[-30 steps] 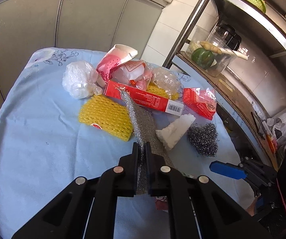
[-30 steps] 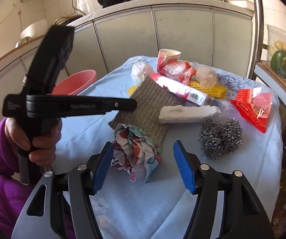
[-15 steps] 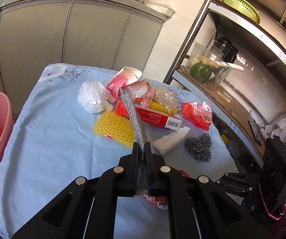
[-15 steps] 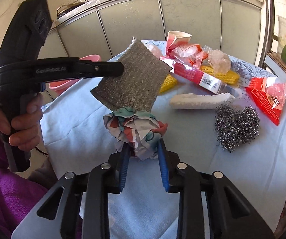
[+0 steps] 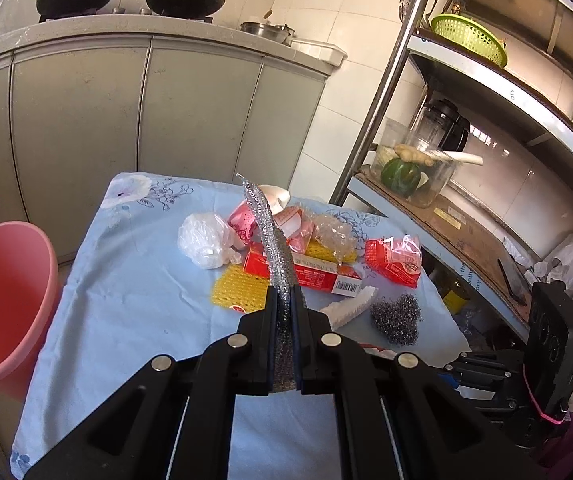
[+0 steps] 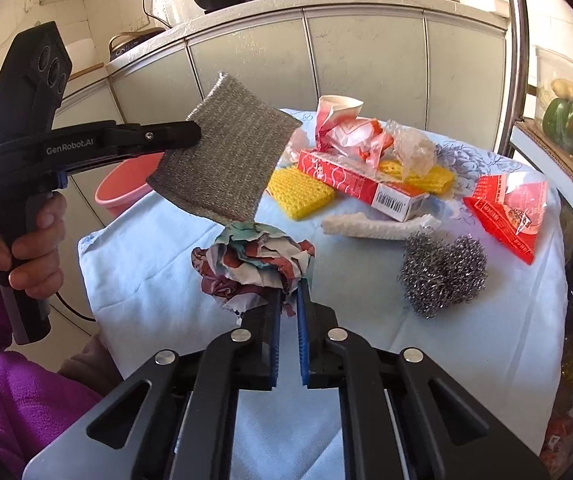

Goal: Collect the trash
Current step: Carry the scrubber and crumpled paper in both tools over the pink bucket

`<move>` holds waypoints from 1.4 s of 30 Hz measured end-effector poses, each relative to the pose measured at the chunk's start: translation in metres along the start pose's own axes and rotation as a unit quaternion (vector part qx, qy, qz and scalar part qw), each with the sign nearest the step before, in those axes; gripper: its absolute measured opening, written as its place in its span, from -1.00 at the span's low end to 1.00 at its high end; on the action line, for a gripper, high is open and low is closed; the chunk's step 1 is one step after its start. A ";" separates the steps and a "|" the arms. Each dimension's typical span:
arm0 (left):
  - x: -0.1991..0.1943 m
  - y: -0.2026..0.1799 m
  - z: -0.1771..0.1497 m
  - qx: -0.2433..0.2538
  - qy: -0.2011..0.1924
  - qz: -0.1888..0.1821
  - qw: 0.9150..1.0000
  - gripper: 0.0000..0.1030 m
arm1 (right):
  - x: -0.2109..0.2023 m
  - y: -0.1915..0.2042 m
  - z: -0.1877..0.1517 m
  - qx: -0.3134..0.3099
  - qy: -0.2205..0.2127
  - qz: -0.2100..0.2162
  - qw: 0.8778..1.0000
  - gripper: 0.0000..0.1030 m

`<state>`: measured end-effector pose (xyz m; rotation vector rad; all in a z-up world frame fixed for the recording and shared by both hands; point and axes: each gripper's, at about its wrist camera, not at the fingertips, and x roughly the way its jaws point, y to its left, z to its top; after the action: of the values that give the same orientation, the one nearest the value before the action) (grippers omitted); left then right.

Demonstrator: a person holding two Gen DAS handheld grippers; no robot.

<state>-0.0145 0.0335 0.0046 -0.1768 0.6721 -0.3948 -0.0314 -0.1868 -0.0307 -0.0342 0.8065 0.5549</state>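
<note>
While my right jaws have just been closing, they now pinch the crumpled paper wad [image 6: 254, 264], and my left ones are clamped on the silver scouring cloth [image 5: 274, 256].

Seen from my right gripper [image 6: 286, 312], the blue pads that stood wide on either side of the wad a second ago now squeeze its near edge, with the wad on the blue tablecloth [image 6: 466, 340] close to its near edge. My left gripper [image 5: 285, 320] has carried the cloth up off the table since then, so it hangs in the air above the wad, and the pink bucket [image 5: 2, 300] has come into its view at the left. Beyond them the steel wool [image 6: 442, 276], white foam strip [image 6: 378, 226] and red box [image 6: 358, 186] lie as they did.
</note>
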 end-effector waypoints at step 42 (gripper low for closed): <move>-0.142 0.170 0.015 -0.079 -0.139 0.202 0.966 -0.89 | 0.072 0.106 0.151 -0.071 -0.064 0.080 0.992 -0.85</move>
<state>-0.0547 0.2474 0.0487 -0.2359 0.4468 0.0767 0.0594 -0.0271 0.0434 -0.0647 0.6476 0.7573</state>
